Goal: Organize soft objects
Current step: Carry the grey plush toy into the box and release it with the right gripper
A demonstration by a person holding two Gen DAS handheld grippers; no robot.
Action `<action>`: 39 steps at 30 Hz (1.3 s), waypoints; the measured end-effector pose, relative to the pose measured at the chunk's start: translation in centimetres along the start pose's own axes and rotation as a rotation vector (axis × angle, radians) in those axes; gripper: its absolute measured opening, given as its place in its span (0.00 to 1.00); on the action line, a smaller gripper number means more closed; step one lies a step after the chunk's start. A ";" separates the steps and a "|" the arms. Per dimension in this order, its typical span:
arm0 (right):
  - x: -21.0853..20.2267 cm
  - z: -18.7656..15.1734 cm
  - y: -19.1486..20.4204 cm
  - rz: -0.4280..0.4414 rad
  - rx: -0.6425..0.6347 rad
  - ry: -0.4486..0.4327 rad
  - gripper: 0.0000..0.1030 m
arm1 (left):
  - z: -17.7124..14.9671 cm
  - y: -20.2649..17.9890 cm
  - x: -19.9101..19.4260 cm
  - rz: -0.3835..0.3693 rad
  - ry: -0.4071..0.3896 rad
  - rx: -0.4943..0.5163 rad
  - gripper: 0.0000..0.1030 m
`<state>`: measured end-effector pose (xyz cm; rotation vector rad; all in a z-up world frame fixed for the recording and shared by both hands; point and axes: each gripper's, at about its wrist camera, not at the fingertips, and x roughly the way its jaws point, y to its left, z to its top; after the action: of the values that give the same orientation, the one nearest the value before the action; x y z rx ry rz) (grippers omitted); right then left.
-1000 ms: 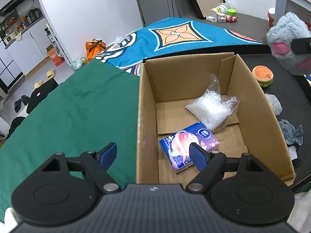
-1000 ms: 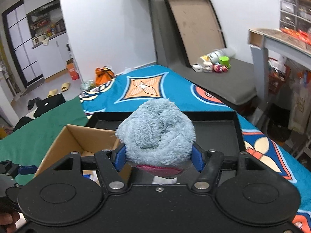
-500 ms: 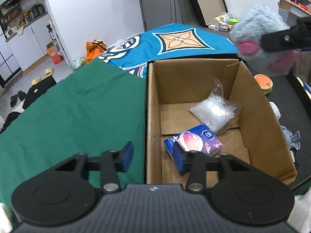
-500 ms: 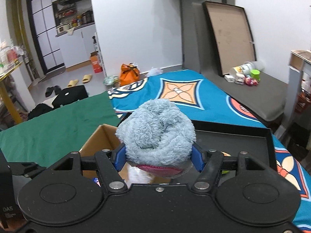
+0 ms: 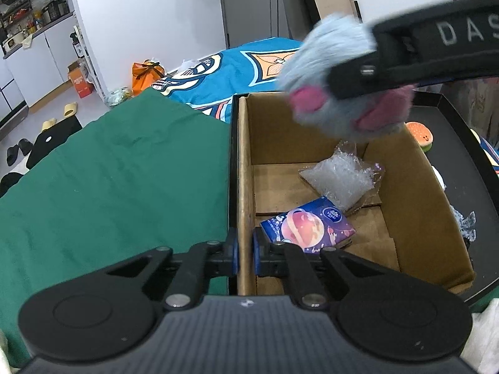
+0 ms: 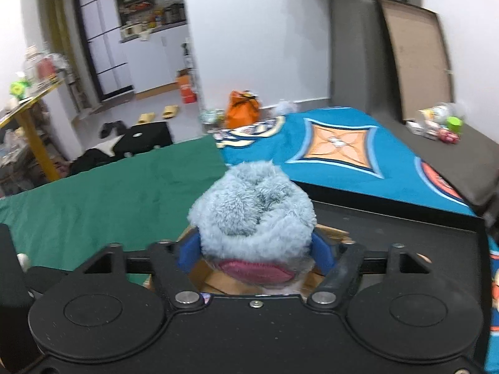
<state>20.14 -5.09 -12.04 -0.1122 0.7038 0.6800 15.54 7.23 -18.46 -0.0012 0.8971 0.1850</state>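
Plush (image 6: 254, 215) sits between opening right fingers (image 6: 324, 251), seemingly loose; left fingers (image 5: 232, 251) clamp box wall (image 5: 244, 187).

Evenly lit indoors, bright and diffuse, with soft shadows only. Mild glare on the white wall (image 6: 255, 31) and on the crinkled plastic bag (image 5: 340, 177). Strong fisheye bending at all edges, dark corners in the right wrist view. Motion blur over that whole view; plush toy (image 5: 336, 71) smeared in the left one, box (image 5: 402, 187) sharp.
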 end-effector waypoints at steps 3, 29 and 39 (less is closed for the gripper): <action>-0.3 -0.1 0.7 -0.017 -0.031 -0.015 0.85 | 0.0 0.0 0.0 -0.001 0.002 0.000 0.08; -5.3 -4.6 -6.7 -0.162 0.119 0.039 0.85 | 0.3 -2.0 -1.6 0.036 0.011 0.039 0.43; -5.1 -7.5 -8.7 -0.182 0.174 0.077 0.81 | 0.5 -3.3 -1.4 0.064 0.019 0.092 0.63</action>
<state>18.39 -16.98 -15.68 -0.0420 0.8125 0.4404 15.61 3.75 -17.29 0.1108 0.9243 0.2032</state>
